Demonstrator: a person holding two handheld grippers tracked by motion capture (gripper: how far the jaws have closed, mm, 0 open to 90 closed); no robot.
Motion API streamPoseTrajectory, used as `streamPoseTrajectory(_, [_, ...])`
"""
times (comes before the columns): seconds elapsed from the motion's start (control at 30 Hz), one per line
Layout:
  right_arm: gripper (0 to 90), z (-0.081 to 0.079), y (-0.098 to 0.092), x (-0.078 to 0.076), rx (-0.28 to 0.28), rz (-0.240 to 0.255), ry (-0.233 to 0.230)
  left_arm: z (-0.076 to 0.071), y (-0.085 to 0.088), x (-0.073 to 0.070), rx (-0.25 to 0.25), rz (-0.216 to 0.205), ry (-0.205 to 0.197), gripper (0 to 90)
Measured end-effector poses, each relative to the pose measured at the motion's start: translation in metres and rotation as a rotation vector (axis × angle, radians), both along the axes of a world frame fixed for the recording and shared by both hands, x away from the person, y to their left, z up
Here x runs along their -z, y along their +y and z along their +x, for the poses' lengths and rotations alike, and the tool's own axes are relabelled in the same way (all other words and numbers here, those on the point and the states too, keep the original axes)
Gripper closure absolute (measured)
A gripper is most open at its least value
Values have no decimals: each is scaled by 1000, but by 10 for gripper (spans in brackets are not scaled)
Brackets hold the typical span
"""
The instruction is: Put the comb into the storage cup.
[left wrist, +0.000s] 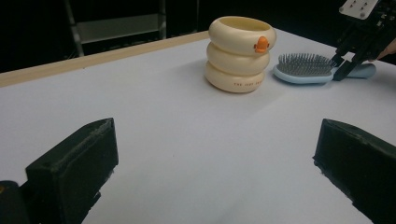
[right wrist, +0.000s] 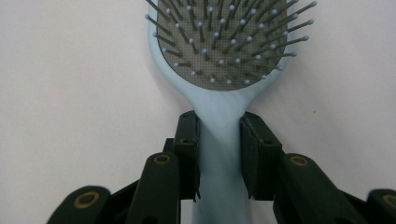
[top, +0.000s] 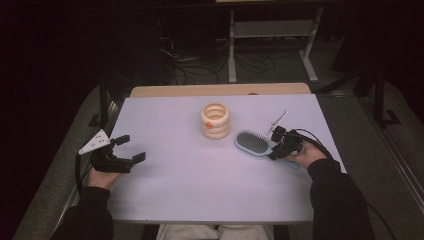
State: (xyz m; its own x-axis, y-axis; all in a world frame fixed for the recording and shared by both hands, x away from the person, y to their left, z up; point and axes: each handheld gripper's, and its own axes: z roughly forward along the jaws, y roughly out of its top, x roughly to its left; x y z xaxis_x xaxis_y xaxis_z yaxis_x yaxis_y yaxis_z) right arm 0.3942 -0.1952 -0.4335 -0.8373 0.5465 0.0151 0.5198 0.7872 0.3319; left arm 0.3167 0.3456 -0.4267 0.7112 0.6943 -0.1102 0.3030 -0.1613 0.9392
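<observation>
A light-blue hairbrush [top: 252,142] [right wrist: 222,42] lies bristles up on the white table [top: 200,185], right of centre. My right gripper [top: 276,145] [right wrist: 219,126] is shut on its handle, and both pads press the narrow neck just below the head. In the left gripper view the brush [left wrist: 303,67] and the right gripper [left wrist: 343,65] sit far off at the upper right. My left gripper [top: 132,148] [left wrist: 217,158] stands open near the table's left edge, low over bare tabletop, with nothing between its fingers.
A cream holder shaped like three stacked rings [top: 215,120] [left wrist: 238,53], with a small orange mark, stands upright just left of the brush head. A wooden strip [top: 220,90] runs along the table's far edge. A metal frame [top: 270,30] and cables lie on the floor beyond.
</observation>
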Motion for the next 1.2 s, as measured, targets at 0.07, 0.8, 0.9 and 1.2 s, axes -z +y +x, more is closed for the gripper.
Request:
streamPoseTrajectory(0.07, [688,-1,0,0,-3,3,0,0,0,0,0,-1,-1,0])
streamPoseTrajectory(0.8, [687,-17,-8,-29,17,101,-78,2,-3,0,8,-1,-1,0])
streamPoseTrajectory(0.9, [687,-20,-9,-34,24,114,-93,3,-4,0,8,-3,0,0])
streamPoseTrajectory(1.2, [687,-27,-10,-48,25,154,-135,3,-4,0,11,-1,-2,0])
